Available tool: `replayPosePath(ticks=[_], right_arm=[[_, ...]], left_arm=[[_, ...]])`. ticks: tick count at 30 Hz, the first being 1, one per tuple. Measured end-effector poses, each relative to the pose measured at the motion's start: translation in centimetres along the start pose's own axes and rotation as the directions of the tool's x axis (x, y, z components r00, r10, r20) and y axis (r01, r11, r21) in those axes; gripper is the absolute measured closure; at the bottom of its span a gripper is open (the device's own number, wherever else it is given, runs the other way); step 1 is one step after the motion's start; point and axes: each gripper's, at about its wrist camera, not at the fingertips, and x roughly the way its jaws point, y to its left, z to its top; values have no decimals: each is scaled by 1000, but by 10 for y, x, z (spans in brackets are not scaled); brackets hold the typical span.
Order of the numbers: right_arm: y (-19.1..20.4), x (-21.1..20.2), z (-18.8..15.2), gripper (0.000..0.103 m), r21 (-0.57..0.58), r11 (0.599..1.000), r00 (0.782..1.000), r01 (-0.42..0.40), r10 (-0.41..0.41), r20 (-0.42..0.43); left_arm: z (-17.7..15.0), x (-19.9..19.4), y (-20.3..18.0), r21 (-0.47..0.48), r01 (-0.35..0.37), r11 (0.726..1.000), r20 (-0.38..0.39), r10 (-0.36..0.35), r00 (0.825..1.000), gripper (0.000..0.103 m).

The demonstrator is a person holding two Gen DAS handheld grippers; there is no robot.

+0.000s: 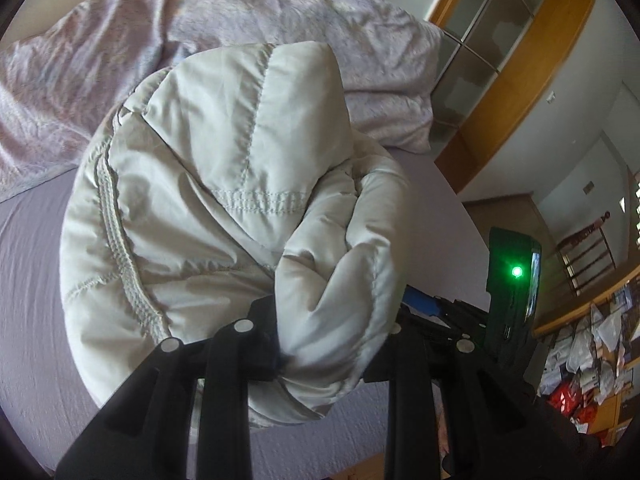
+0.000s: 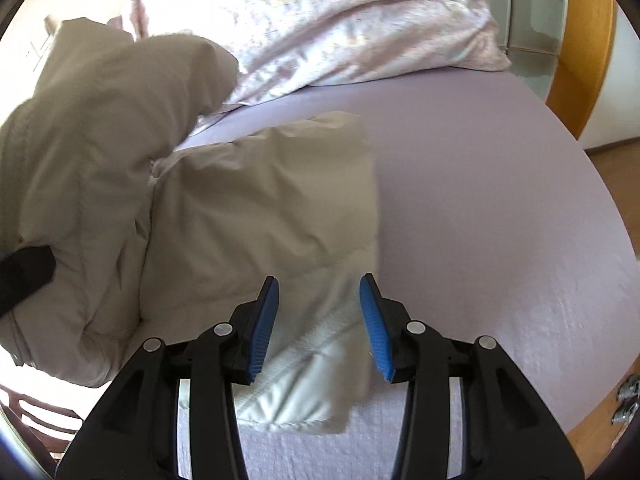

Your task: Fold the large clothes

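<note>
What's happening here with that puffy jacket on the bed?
A person with a gripper in each hand is folding a pale beige quilted puffer jacket on a bed with a lilac sheet. The left gripper has a bunch of the jacket clamped in its jaws. The right gripper has open jaws, with a jacket end lying loose between them.

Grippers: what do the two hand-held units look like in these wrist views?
The right gripper has black angular linkage arms with round silver pivot pins and ribbed blue pads. The left gripper shows the same black frame and silver pins. A dark unit with a green light sits beside it.
</note>
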Motion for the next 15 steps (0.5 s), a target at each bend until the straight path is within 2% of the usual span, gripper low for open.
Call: replayPosePath(ticks=[4,9,15], right_arm=[[-22,-4,-2,54,36,999,1000,20,-20,2],[-46,-9,-1,54,82,996,999,36,-36,2],[-64,-16,7,54,114,993,999,41,-45,25]], left_arm=[[-8,19,-19,29,22,999,-47,-20,999,77],[-15,39,-45,91,66,994,-109,-55,992,75],[-5,18,-48,112,70,991,-83,-61,995,55]])
